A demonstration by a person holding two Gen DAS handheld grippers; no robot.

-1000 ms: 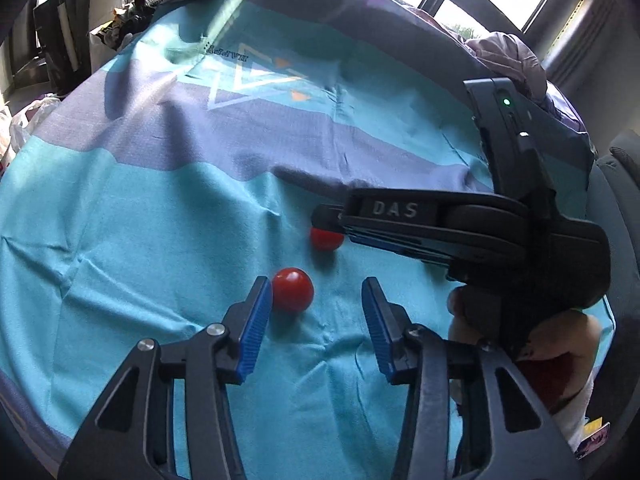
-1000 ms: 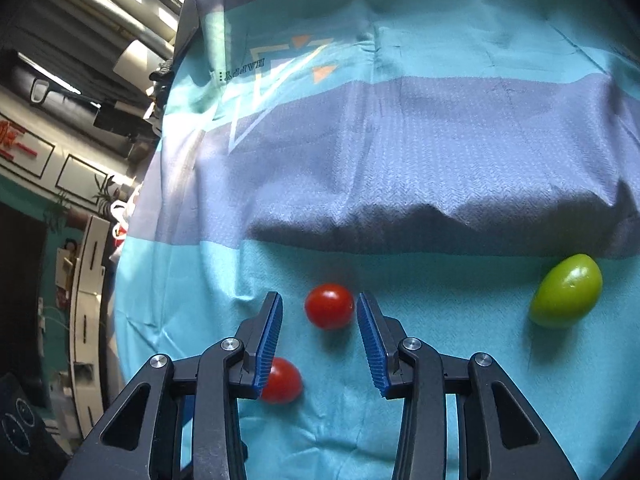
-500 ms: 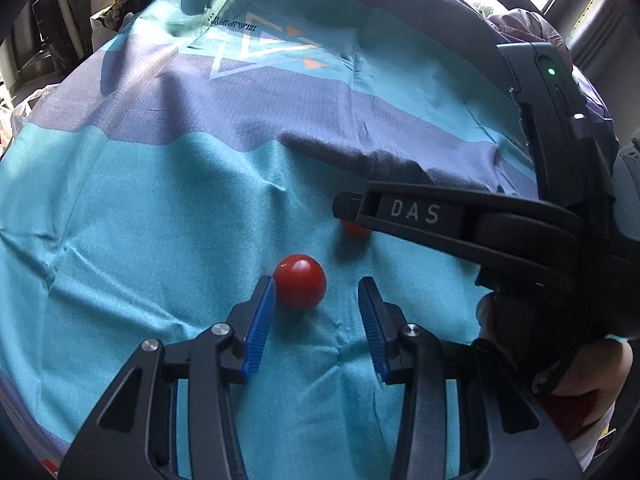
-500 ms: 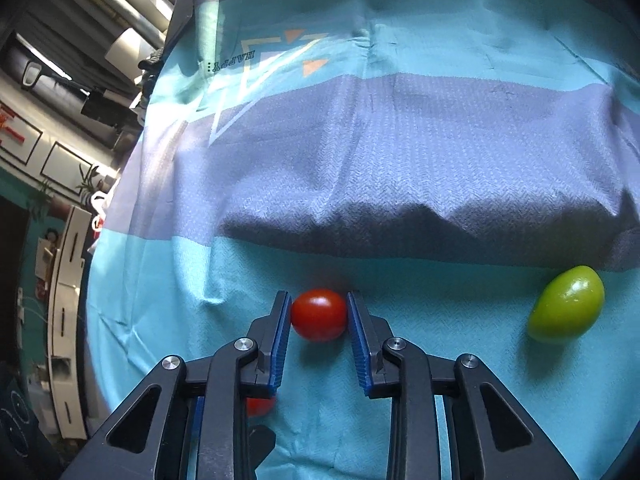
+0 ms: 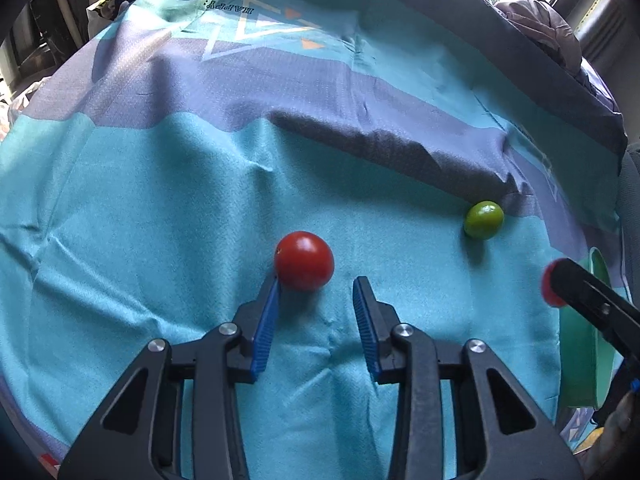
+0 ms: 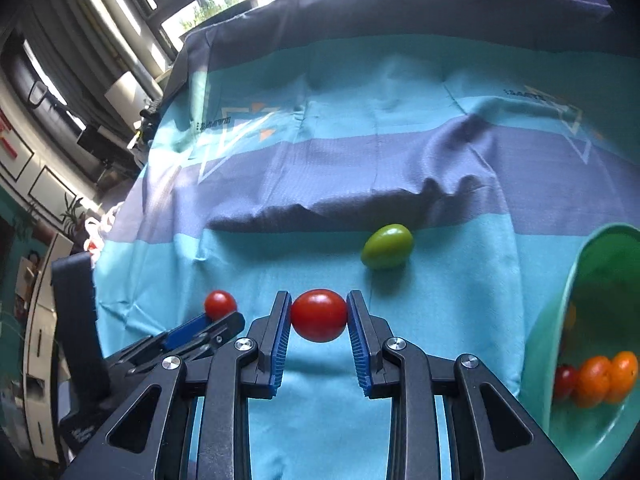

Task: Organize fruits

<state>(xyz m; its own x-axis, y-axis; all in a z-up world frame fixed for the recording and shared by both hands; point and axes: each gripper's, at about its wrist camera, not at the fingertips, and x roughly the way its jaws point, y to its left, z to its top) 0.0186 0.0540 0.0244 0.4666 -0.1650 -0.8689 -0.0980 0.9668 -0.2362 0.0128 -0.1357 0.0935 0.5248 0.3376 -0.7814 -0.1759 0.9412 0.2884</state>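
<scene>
Since a second ago my right gripper (image 6: 319, 314) has clamped one red cherry tomato (image 6: 319, 315) and swung it off toward the green bowl (image 6: 576, 280); my left gripper (image 5: 316, 308) has crept down on the other red tomato (image 5: 304, 261).

Right jaws are tight on their tomato, both blue pads pressing its sides. Left jaws are closing, but that tomato sits just past the tips, touching only the left pad (image 5: 267, 320), not between them yet. I'd push the left gripper further forward and centre it before the squeeze, or I reckon the fruit rolls away across the teal cloth (image 5: 160, 220).

Only the right wrist view shows the bowl's inside, with orange fruits (image 6: 606, 378) and a red one. Both views catch the green tomato (image 6: 387, 246) lying loose by the cloth's fold.
</scene>
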